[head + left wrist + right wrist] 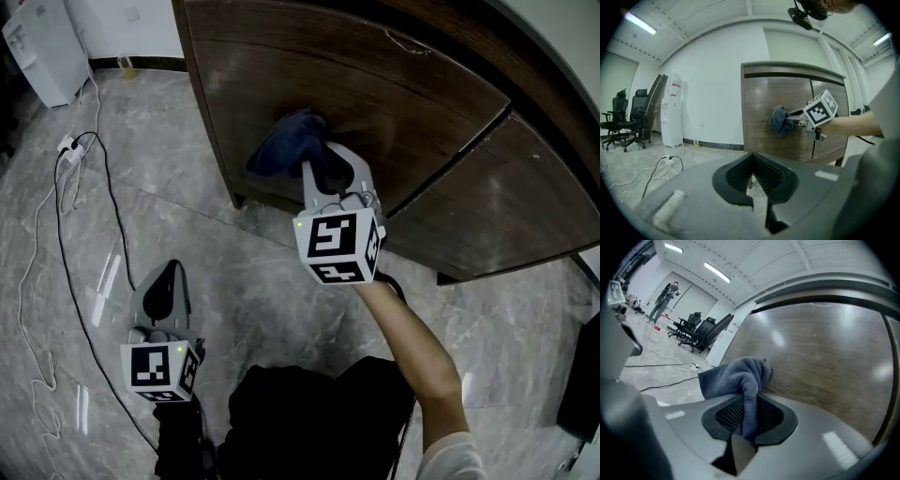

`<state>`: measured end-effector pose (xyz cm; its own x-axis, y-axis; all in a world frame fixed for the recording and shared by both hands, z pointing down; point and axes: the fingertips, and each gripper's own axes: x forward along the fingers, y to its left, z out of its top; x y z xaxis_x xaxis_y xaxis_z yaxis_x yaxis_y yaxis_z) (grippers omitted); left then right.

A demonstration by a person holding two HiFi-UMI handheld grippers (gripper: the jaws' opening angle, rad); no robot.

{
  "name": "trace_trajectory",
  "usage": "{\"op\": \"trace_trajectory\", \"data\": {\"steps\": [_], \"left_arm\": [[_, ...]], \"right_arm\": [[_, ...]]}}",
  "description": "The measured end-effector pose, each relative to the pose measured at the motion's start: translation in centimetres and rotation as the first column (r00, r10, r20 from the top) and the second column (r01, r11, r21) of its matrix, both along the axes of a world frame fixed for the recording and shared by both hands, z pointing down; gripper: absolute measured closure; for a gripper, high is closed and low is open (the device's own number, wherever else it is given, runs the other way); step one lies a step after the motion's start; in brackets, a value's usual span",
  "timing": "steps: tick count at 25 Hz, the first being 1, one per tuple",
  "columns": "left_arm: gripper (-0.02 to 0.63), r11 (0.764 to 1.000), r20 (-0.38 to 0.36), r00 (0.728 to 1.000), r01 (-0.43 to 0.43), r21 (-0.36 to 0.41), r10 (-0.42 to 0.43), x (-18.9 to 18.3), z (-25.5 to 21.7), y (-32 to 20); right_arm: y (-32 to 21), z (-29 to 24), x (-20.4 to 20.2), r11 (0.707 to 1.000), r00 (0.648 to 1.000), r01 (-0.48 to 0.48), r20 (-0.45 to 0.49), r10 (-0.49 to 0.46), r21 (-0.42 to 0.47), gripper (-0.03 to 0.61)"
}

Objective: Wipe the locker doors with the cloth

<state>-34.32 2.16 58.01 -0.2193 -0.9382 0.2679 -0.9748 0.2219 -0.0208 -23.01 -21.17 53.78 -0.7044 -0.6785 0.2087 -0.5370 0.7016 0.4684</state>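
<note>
A dark blue cloth (286, 142) is bunched against the brown wooden locker door (375, 103). My right gripper (319, 169) is shut on the cloth, whose folds hang out past the jaws (740, 380) and press on the door (825, 362). My left gripper (169, 286) hangs low over the floor, away from the locker, its jaws together with nothing between them. From the left gripper view, the cloth (779, 121) and the right gripper (799, 118) show against the left door (759, 131).
A second locker door (525, 197) lies to the right across a narrow gap. White cables and a power strip (70, 150) trail over the marble floor at left. A white water dispenser (672, 112) and office chairs (623, 119) stand by the far wall.
</note>
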Motion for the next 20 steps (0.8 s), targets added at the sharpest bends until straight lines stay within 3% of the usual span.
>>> {"op": "trace_trajectory", "data": {"steps": [20], "left_arm": [[0.611, 0.998, -0.008, 1.000, 0.030, -0.049, -0.030, -1.4, 2.3, 0.8]], "right_arm": [[0.7, 16.9, -2.5, 0.987, 0.978, 0.009, -0.204, -0.043, -0.162, 0.503]]}}
